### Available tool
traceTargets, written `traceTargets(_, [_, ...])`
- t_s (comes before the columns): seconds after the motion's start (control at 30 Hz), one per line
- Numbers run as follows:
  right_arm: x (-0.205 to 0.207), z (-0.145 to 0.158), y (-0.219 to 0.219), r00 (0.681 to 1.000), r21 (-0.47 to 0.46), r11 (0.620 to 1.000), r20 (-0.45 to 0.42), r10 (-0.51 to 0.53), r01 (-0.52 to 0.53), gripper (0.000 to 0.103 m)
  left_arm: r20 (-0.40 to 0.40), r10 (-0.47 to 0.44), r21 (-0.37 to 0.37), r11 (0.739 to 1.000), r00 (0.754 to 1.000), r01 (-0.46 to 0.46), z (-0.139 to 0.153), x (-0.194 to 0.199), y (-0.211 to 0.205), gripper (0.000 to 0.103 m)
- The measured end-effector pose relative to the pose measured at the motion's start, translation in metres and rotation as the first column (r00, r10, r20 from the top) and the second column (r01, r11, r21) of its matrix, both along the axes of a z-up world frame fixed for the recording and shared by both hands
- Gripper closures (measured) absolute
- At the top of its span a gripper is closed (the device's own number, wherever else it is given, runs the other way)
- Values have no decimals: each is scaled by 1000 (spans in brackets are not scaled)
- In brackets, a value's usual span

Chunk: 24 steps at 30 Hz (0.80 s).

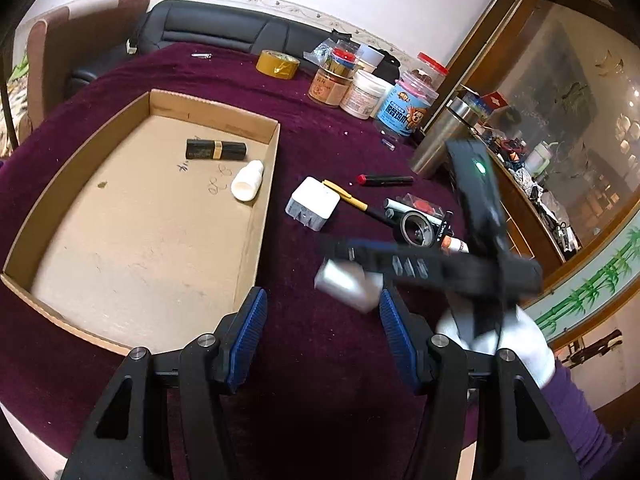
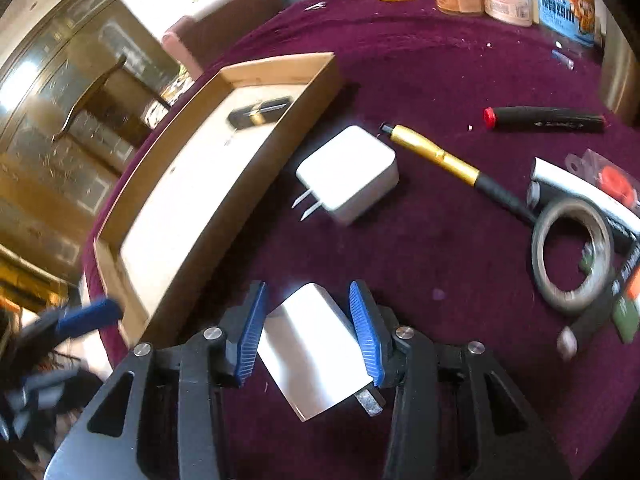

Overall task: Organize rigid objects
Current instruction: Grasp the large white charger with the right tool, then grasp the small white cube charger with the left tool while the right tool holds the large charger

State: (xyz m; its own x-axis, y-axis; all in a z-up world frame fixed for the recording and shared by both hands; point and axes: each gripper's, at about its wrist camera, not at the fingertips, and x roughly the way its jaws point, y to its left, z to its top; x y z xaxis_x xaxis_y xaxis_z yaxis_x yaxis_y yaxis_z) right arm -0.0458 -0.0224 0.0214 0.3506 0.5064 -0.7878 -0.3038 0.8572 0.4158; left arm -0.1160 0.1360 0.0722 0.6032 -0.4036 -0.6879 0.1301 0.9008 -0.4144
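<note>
My right gripper (image 2: 306,330) is shut on a white charger block (image 2: 312,348) and holds it over the maroon cloth; the block shows blurred in the left wrist view (image 1: 348,284) under the right gripper's fingers (image 1: 400,260). My left gripper (image 1: 320,336) is open and empty, right of the cardboard tray (image 1: 256,216). The tray holds a black and gold tube (image 1: 216,149) and a small white bottle (image 1: 248,186). A second white charger (image 2: 348,174) lies right of the tray (image 2: 312,92), beside a gold and black pen (image 2: 440,158).
A black marker with a red cap (image 2: 544,119), a tape roll (image 2: 574,254) and a white marker (image 2: 580,188) lie to the right. Jars (image 1: 362,94), a yellow tape roll (image 1: 278,64) and a steel cup (image 1: 440,140) stand at the table's far edge.
</note>
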Motion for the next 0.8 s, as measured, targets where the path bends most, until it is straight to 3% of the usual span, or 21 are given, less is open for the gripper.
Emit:
traceTargets(0.1, [-21, 8, 7, 997, -64, 998, 71, 28, -24, 56, -5, -1, -10, 1000, 1000, 1, -3, 0, 0, 50])
traceTargets(0.17, [-33, 12, 12, 992, -89, 995, 113, 52, -42, 40, -9, 4, -20, 1000, 1000, -4, -3, 0, 2, 50])
traceTargets(0.27, [-43, 10, 23, 984, -146, 986, 150, 98, -76, 31, 1, 10, -18, 1000, 1000, -10, 0, -1, 4, 50])
traceTargets(0.37, [-45, -1, 32, 980, -203, 976, 162, 115, -81, 31, 15, 6, -1, 1000, 1000, -6, 5, 1, 3, 50])
traceTargets(0.4, [-44, -4, 32, 983, -210, 975, 149, 104, -71, 37, 18, 3, 9, 1000, 1000, -3, 7, 3, 1, 50])
traceTargets(0.43, [-44, -8, 26, 988, -213, 976, 138, 75, -44, 55, 24, -2, 25, 1000, 1000, 1, 9, 6, -2, 50])
traceTargets(0.47, [-44, -7, 18, 988, -198, 980, 142, 57, -28, 57, 31, -9, 46, 999, 999, 8, 11, 9, -6, 50])
traceTargets(0.63, [-61, -10, -28, 988, -147, 985, 136, -70, 90, 57, 79, -78, 194, 979, 994, 61, 18, 38, -38, 50])
traceTargets(0.8, [-75, -14, -65, 982, -47, 987, 114, -148, 154, 56, 42, -190, 356, 920, 981, 163, 0, 91, -83, 50])
